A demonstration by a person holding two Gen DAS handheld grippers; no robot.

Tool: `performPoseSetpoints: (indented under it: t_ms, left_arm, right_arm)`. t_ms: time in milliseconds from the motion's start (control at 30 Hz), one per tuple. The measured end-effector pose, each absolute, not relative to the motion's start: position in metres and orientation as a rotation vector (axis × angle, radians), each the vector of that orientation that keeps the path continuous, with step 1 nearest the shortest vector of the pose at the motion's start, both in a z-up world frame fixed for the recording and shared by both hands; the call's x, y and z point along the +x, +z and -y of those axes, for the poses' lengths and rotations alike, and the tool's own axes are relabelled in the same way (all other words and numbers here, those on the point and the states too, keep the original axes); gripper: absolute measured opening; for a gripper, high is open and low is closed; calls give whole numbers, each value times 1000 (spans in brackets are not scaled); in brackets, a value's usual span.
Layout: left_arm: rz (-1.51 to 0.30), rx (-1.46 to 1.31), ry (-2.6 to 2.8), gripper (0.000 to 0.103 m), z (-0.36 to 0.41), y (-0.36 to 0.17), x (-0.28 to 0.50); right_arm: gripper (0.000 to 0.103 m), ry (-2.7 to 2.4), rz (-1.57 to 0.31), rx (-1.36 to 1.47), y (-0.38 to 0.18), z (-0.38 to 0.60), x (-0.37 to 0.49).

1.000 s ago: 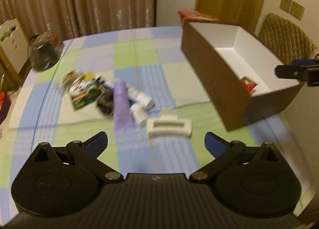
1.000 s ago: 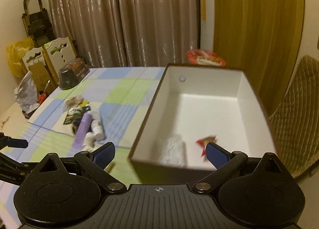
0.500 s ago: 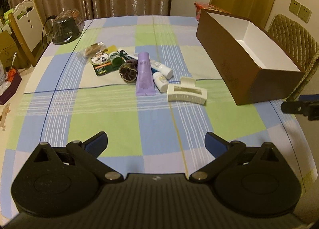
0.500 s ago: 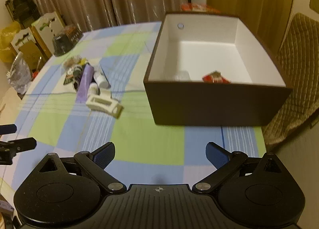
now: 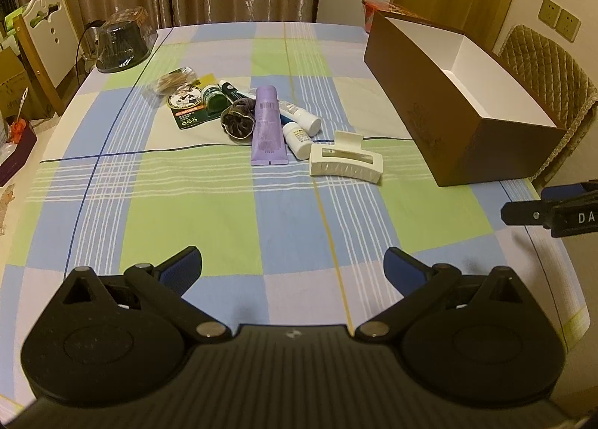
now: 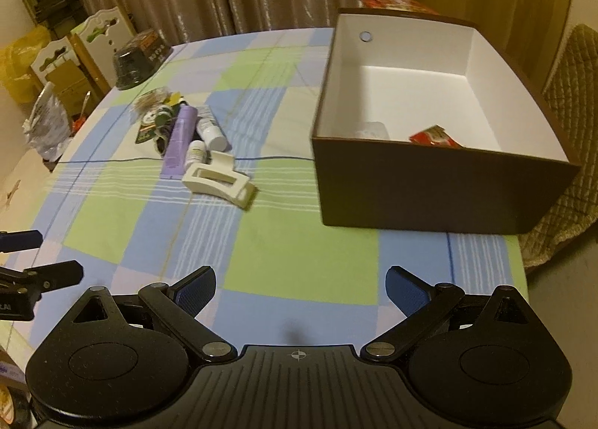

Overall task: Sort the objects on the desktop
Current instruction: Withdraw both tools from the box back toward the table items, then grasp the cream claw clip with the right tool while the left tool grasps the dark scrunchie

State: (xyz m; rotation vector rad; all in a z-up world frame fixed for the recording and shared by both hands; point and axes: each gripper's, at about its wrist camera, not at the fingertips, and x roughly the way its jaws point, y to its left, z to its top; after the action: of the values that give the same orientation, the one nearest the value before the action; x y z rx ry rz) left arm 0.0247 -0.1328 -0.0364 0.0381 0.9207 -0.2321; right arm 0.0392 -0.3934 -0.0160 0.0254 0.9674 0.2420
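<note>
A cluster of small items lies mid-table: a cream hair claw clip (image 5: 345, 163) (image 6: 220, 182), a purple tube (image 5: 267, 126) (image 6: 180, 139), two small white bottles (image 5: 297, 139), a dark scrunchie (image 5: 237, 121) and a green card (image 5: 188, 111). A brown box (image 5: 459, 118) (image 6: 429, 186) with a white inside stands at the right and holds a red packet (image 6: 435, 137) and a pale item (image 6: 370, 129). My left gripper (image 5: 292, 266) is open and empty over the near tablecloth. My right gripper (image 6: 301, 287) is also open and empty, in front of the box.
A checked tablecloth (image 5: 209, 204) covers the table. A dark domed container (image 5: 123, 43) sits at the far left corner. A red packet (image 5: 375, 8) lies behind the box. A padded chair (image 5: 549, 66) stands right of the table, white chairs (image 5: 45, 40) at the left.
Both grippers have pulled back toward the near table edge, away from the box and the cluster. Each stays open and empty. The items on the table have not moved.
</note>
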Motion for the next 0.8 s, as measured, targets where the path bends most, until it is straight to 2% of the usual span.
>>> performPoseSetpoints:
  t_ms: [533, 800]
  left_arm:
    - [-917, 16, -128, 102, 124, -31, 36]
    - [-900, 10, -42, 102, 116, -29, 41]
  right_arm:
    - [100, 570, -899, -97, -17, 344, 65]
    - [99, 706, -839, -251, -40, 311, 81]
